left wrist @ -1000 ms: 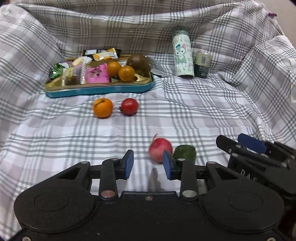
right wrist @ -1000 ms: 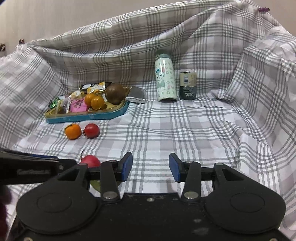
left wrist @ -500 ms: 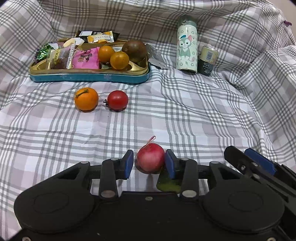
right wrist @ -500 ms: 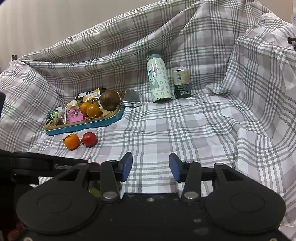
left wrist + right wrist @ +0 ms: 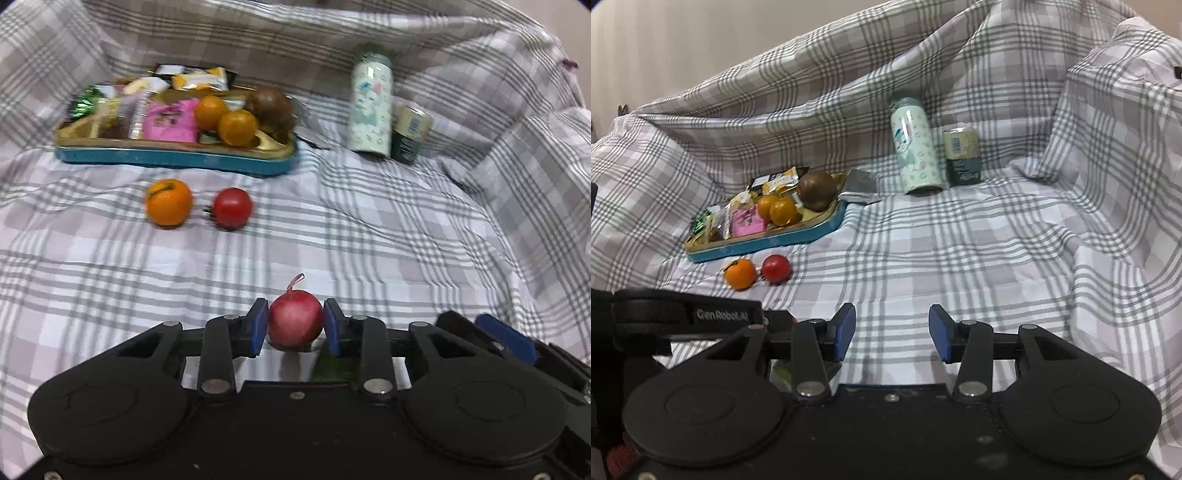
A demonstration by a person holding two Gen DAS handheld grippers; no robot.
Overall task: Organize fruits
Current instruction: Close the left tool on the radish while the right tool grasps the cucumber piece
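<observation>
While the pink-red fruit (image 5: 294, 322) is clamped between the blue pads of the left gripper (image 5: 294, 325) low over the checked cloth (image 5: 369, 229), the right gripper (image 5: 892, 328) is held spread and empty, an orange (image 5: 168, 201) and tomato (image 5: 232, 206) are seen just before the teal tray (image 5: 177, 157)

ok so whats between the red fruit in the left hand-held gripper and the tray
An orange and a red tomato, side by side on the plaid cloth just before the tray; the left wrist view shows it.
</observation>
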